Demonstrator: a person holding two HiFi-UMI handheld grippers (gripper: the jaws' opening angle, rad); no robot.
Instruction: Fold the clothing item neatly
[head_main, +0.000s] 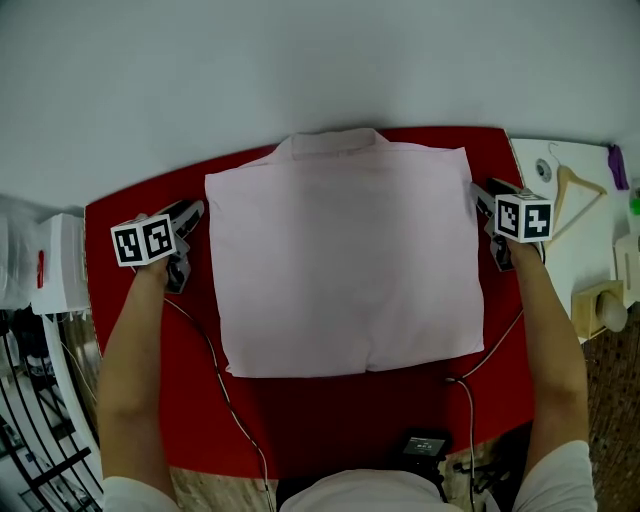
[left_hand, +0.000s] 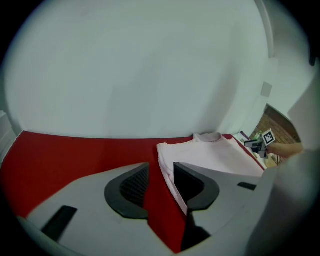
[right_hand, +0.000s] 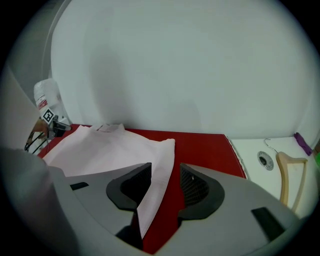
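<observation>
A pale pink shirt (head_main: 345, 255) lies folded into a rough rectangle on the red cloth (head_main: 330, 410), collar at the far edge. My left gripper (head_main: 190, 215) sits at the shirt's left edge, near the far corner. In the left gripper view its jaws (left_hand: 161, 172) stand apart over red cloth, and the shirt's (left_hand: 210, 152) edge runs along the right jaw without being pinched. My right gripper (head_main: 482, 198) is at the shirt's right edge. Its jaws (right_hand: 165, 175) are apart, and the loose edge of the shirt (right_hand: 100, 150) lies between them unpressed.
A white surface on the right carries a wooden hanger (head_main: 575, 195) and a purple item (head_main: 616, 165). A white box (head_main: 60, 265) and a wire rack (head_main: 30, 400) stand at the left. Cables (head_main: 215, 370) and a black device (head_main: 424, 443) lie along the near edge.
</observation>
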